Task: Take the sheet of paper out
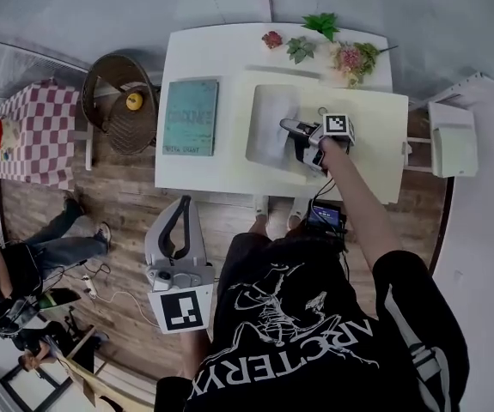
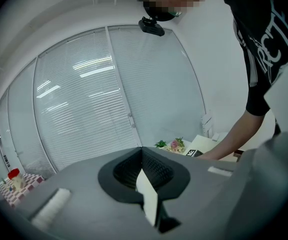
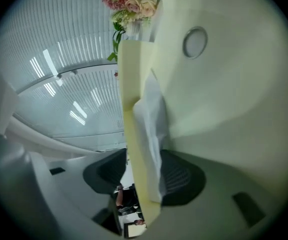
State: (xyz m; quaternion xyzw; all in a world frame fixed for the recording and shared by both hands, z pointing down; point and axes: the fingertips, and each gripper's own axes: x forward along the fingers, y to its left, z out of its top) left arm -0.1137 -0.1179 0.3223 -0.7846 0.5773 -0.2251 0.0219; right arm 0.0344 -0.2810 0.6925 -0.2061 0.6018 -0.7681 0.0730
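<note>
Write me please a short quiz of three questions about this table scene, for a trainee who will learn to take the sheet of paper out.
1. Multiple choice: which hand-held gripper is at the sheet of paper? A) the left one B) the right one C) both
2. True or false: the teal book lies on top of the pale yellow folder.
3. Fill in: the left hand-held gripper is held off the white table, with its jaws ____.

Key
1. B: the right hand-held gripper.
2. False: the book lies beside the folder, apart from it.
3. together
</note>
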